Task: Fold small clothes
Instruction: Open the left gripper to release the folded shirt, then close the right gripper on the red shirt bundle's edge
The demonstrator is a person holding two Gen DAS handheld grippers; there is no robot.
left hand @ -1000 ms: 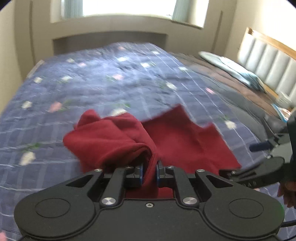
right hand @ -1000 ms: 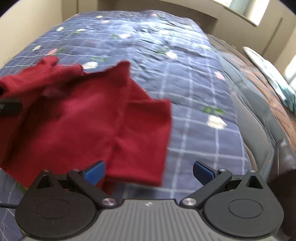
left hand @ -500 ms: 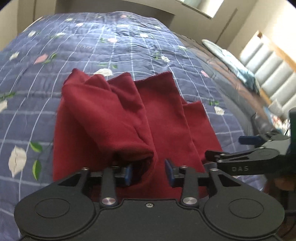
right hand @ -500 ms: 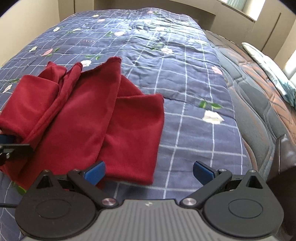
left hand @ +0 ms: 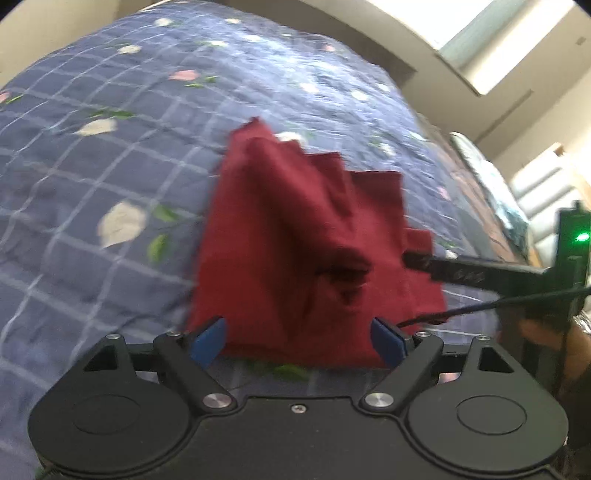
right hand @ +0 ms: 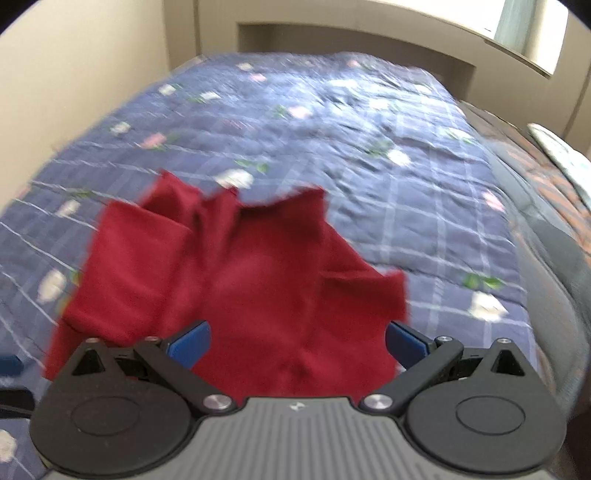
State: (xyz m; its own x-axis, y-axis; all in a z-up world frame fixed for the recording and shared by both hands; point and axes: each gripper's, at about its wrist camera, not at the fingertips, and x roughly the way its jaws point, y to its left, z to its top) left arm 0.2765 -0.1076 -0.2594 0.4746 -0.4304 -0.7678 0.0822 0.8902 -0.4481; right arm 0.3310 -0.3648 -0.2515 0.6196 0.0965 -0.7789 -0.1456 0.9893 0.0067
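A dark red garment (left hand: 295,236) lies loosely folded on the blue quilted bed, one part laid over the rest. It also shows in the right wrist view (right hand: 236,280). My left gripper (left hand: 299,338) is open and empty, its blue fingertips (left hand: 207,336) spread wide at the garment's near edge. My right gripper (right hand: 297,339) is open and empty over the garment's near edge. It also enters the left wrist view from the right as a black finger (left hand: 461,271) over the cloth.
The blue floral quilt (left hand: 110,155) covers the bed. A brown blanket and a pale pillow (right hand: 557,151) lie toward the right, by a padded headboard (left hand: 539,188). A wall and a window ledge (right hand: 369,29) stand behind the bed.
My left gripper has let go of the red garment and opened wide. The lifted fold has dropped onto the rest of the cloth. Both grippers have shifted; the views are blurred.
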